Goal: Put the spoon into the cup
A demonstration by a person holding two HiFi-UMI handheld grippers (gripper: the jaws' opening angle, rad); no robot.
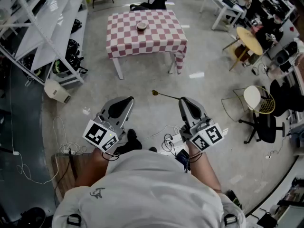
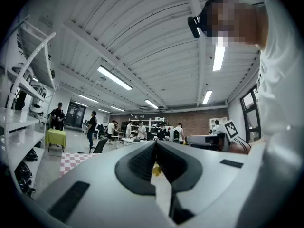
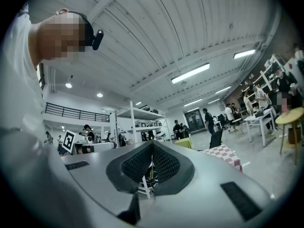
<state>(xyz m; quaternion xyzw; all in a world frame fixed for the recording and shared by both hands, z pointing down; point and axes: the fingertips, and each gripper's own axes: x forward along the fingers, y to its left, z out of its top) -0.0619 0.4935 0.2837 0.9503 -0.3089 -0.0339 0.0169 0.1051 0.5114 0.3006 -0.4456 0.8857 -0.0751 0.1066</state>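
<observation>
I'm working in a big open lab hall. It has a bare concrete floor (image 1: pixel 142 89), white metal shelving (image 1: pixel 47 32) and strip lights (image 2: pixel 114 78) under a ribbed ceiling. I see a brick back wall (image 2: pixel 199 122), people (image 2: pixel 142 129) around desks (image 1: pixel 223 6), office chairs (image 1: pixel 265 126) and loose cables (image 1: pixel 23 167).

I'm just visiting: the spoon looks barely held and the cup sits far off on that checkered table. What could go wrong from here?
The fingers of the right gripper pinch the spoon only at its handle's end, so it could swivel or slip out on the way.
The cup on the table is small; the long spoon might miss it or tip it.
Cables lie on the floor by the person's feet: a possible trip.
</observation>
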